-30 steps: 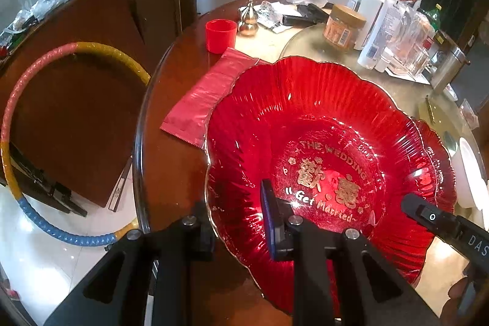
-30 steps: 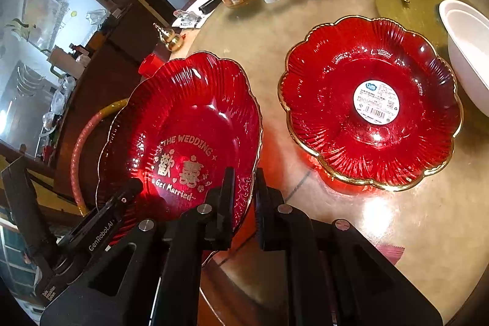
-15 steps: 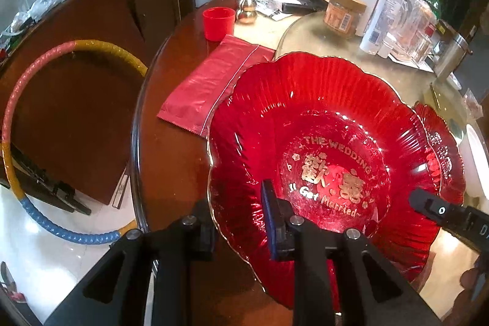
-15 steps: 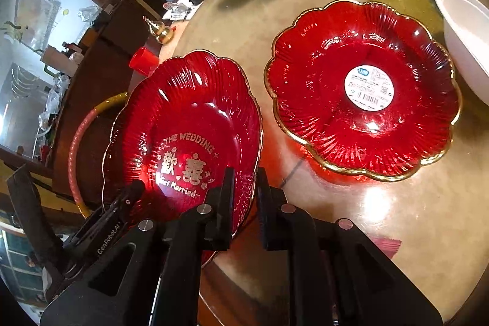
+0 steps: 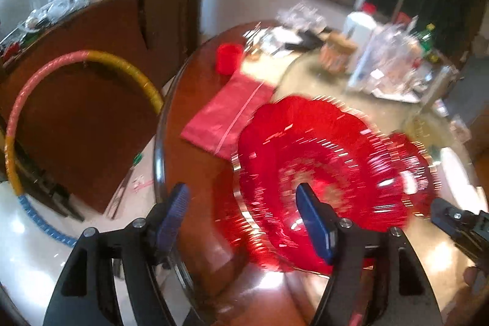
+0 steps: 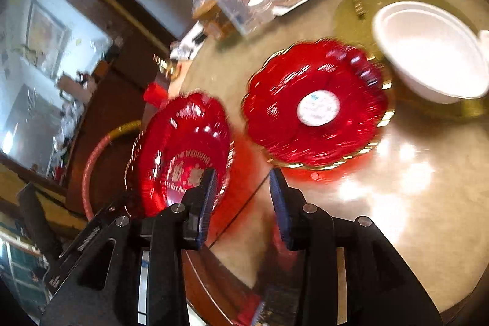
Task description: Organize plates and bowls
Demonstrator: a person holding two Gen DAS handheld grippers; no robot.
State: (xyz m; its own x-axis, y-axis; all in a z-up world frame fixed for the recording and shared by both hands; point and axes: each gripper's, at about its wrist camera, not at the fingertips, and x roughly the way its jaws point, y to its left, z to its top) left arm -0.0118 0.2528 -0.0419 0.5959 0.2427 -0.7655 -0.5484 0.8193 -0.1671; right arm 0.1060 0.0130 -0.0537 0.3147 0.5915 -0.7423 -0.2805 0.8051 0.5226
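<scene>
The red scalloped wedding plate (image 5: pixel 321 161) (image 6: pixel 183 139) lies on the round table, near its edge. A second red plate with a white sticker (image 6: pixel 314 106) sits just to its right, its rim showing in the left wrist view (image 5: pixel 418 164). A white bowl (image 6: pixel 428 51) stands beyond that. My left gripper (image 5: pixel 244 213) hangs over the plate's near rim, jaws opening, pads off the plate. My right gripper (image 6: pixel 243 191) is also opening, with only bare table in its gap; its left finger (image 6: pixel 207 188) overlaps the plate's edge in the picture. The view is motion-blurred.
A red cup (image 5: pixel 227 60) and a flat red bag (image 5: pixel 226 118) lie left of the plate. Bottles and jars (image 5: pixel 382 51) crowd the far side of the table. A coloured hoop (image 5: pixel 91 57) leans on a cabinet left of the table's edge (image 5: pixel 159 161).
Both grippers were shut on the wedding plate's near rim; they have let go, opened, and drawn back and upward. The plate now rests on the table.
</scene>
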